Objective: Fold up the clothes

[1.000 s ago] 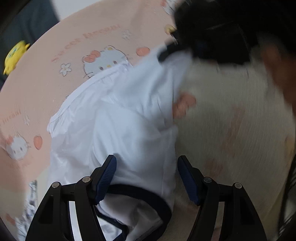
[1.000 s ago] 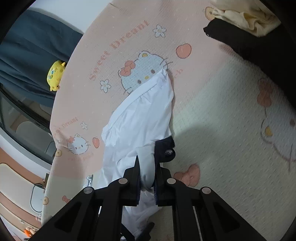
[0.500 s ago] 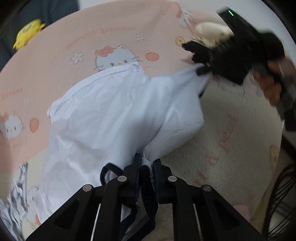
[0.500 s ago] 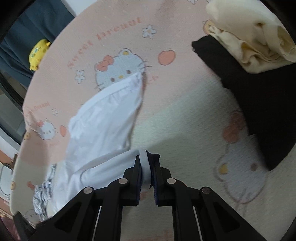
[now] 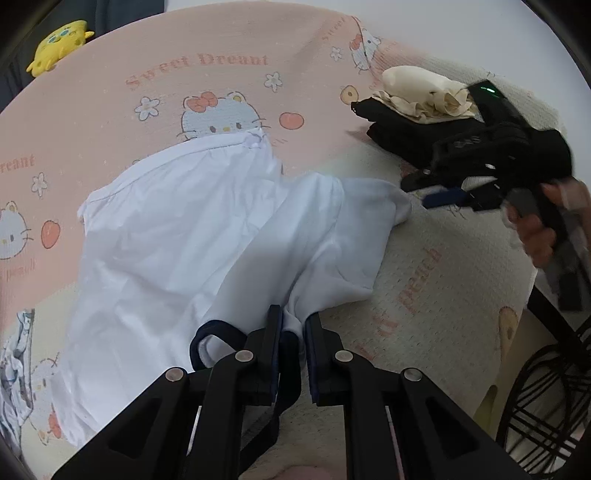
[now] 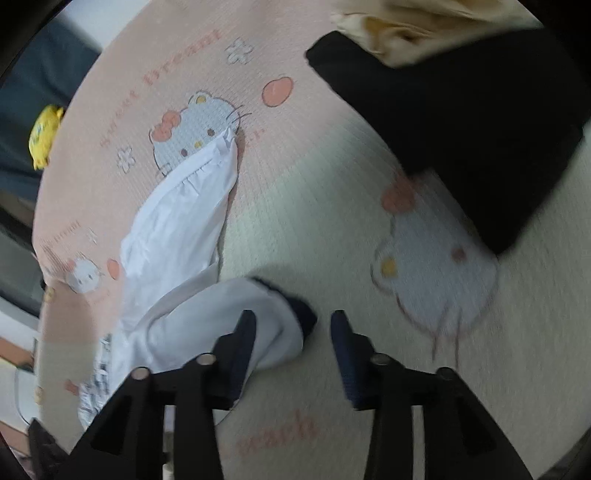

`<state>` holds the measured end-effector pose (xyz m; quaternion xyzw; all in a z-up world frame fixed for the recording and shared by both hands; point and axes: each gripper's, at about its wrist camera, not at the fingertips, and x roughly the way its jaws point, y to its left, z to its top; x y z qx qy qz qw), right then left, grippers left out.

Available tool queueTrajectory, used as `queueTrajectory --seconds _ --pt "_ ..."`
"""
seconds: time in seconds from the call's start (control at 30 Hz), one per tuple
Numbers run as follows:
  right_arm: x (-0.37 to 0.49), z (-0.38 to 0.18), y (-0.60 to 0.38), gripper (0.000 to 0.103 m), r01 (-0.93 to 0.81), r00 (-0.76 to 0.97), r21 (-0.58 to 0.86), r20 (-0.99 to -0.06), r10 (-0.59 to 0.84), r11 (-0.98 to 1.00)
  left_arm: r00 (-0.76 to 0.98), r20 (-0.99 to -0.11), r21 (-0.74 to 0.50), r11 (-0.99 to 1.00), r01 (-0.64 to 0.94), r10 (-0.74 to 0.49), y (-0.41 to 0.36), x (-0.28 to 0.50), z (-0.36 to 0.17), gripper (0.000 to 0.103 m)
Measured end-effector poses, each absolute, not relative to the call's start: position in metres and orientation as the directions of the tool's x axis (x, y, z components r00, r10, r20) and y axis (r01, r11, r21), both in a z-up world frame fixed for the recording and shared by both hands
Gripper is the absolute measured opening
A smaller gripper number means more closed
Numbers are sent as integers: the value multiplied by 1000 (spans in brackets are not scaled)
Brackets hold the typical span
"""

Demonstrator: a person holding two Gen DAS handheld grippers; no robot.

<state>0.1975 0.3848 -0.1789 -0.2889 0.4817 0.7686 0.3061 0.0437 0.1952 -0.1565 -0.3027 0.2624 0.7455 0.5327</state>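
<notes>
My left gripper (image 5: 293, 334) is pinched down on the white shirt (image 5: 192, 236), right beside its navy-trimmed neckline (image 5: 201, 338), with a wad of fabric bunched between the fingers. My right gripper (image 6: 293, 334) stands wide, nothing in it, and the navy-edged sleeve (image 6: 258, 314) lies slack just ahead of its left finger (image 6: 242, 332) on the bed sheet (image 6: 332, 206). The shirt sprawls out ahead of the left gripper, rumpled and ridged, its far hem up by the cat print. It reads to me as thin, light, floppy cloth: it drapes and creases wherever it is let go, it will trail after whatever point I hold, and a single pinch will only drag it into a rope. The ribbed trim looks like the firmest thing to grab, so I'd take hold at the sleeve cuff or the shoulder seam rather than mid-panel, where layers would slip. Off to the far right of the right gripper sit a black garment (image 6: 472, 122) and a cream one (image 6: 402, 33), stacked. The right view is blurred, so finer detail at the cuff I can't make out.
</notes>
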Motion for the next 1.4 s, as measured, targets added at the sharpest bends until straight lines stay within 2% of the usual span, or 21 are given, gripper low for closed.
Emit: queueTrajectory --seconds 0.1,0.27,0.33,0.4,0.43,0.63,0.87,1.13,1.4 --pt "206 -178 368 56 -734 -666 594 -726 174 -329 -280 -715 91 -312 -946 640 195 44 -153 10" --pt "205 -180 347 57 -722 -676 612 -724 140 -324 -293 -703 103 -315 -943 648 194 47 -143 12" --pt "202 -181 340 59 -725 -669 606 -732 128 -327 -303 -703 114 -320 -941 643 194 49 -140 25" --pt "200 -182 334 61 -732 -659 595 -742 124 -331 -321 -694 132 -324 -937 644 192 52 -137 64" --pt "198 -183 331 61 -736 -654 590 -747 122 -332 -329 -690 141 -327 -935 645 191 54 -136 68" --pt "196 -192 316 62 -707 -688 647 -723 67 -285 -381 -663 199 -338 -920 645 187 64 -128 69" --pt "187 -208 303 62 -648 -746 727 -666 -5 -227 -429 -656 296 -311 -903 621 190 75 -143 69" --pt "174 -235 296 63 -479 -873 878 -475 -108 13 -525 -595 455 -283 -844 608 192 89 -158 69" --pt "144 -238 299 62 -457 -885 889 -455 -95 -2 -530 -579 503 -240 -830 619 185 98 -165 69"
